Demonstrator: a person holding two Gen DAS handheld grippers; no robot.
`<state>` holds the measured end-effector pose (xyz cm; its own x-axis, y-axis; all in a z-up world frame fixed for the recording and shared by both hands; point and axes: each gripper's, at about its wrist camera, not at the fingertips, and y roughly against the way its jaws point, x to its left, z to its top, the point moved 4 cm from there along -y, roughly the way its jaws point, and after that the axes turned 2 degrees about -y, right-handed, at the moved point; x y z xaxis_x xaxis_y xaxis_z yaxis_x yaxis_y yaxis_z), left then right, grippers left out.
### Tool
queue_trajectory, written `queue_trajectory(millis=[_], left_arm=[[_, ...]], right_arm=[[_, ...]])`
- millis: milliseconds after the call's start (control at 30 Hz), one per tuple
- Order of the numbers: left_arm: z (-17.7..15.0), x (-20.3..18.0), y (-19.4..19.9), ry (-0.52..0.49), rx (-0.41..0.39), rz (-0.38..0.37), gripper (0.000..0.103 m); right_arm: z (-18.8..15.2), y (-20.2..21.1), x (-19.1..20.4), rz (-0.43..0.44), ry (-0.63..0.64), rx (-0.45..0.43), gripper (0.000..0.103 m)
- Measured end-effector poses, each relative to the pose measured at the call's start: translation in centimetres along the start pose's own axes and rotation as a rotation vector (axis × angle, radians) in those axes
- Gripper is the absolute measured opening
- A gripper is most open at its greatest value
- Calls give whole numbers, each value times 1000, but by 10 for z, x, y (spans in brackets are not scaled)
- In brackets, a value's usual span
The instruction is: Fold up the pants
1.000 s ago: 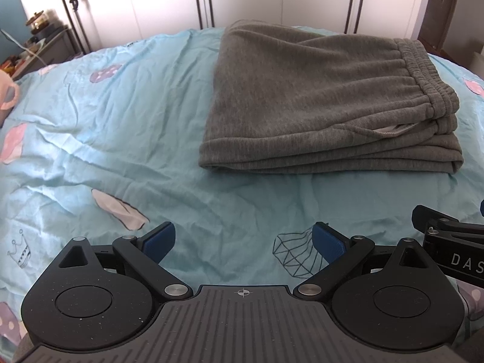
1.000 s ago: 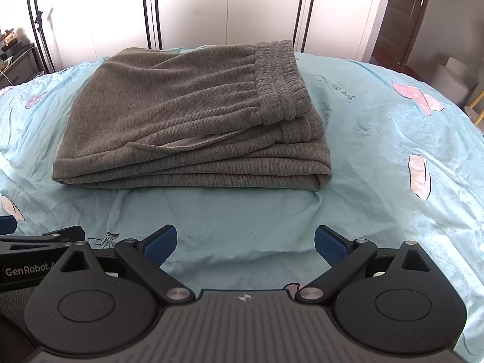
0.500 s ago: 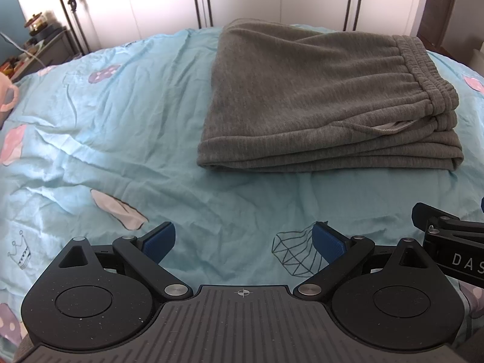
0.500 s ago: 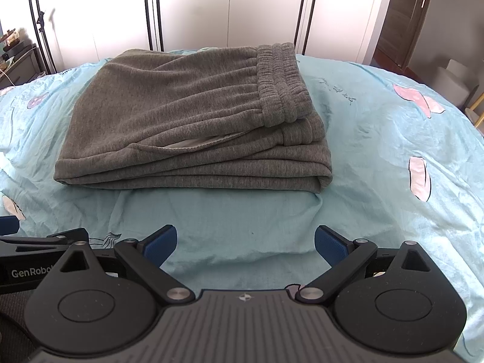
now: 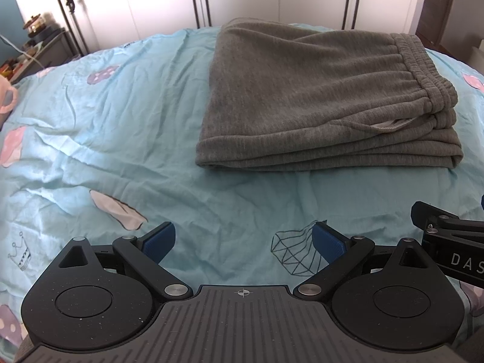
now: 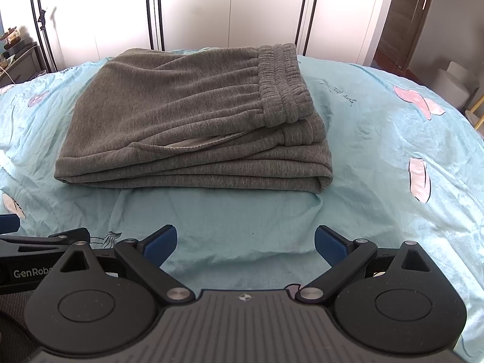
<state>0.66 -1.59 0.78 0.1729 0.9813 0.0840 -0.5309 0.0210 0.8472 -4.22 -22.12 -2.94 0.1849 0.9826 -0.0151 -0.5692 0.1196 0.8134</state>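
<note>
Compared with the frames one second and half a second earlier, little has changed: the folded pants [image 5: 326, 103] sit marginally higher in both wrist views, and both grippers remain drawn back from the bundle. The pants [image 6: 193, 127] form a flat grey stack of several layers on a light-blue printed bedsheet [image 5: 121, 127]. The long axis of the stack runs left to right across both views. The ribbed elastic waistband [image 6: 282, 83] lies at the right-hand end of the top layer, running away from the cameras; the smooth end points left. The layered edges face the cameras, and a pale strip of pocket lining [image 6: 193, 143] shows between the layers on this near side.

The left gripper [image 5: 243, 240] has its jaws spread wide, nothing between the blue pads [image 5: 158, 240], only bare sheet. The bundle lies ahead of it and offset to the right, well apart from the fingertips. The right gripper [image 6: 245, 240] is likewise spread wide and empty; the bundle lies ahead, roughly centred but reaching further left, with a band of bare sheet between it and the pads [image 6: 331, 243]. The two grippers sit close side by side, each visible at the edge of the other's view. White wardrobe doors [image 6: 193, 6] stand behind the bed.
</note>
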Motion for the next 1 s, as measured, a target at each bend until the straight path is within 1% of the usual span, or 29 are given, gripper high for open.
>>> queue_trajectory(millis=[1000], left_arm=[[0, -1, 0, -5, 3, -4, 100]], right_arm=[[-1, 1, 3, -4, 4, 0, 98]])
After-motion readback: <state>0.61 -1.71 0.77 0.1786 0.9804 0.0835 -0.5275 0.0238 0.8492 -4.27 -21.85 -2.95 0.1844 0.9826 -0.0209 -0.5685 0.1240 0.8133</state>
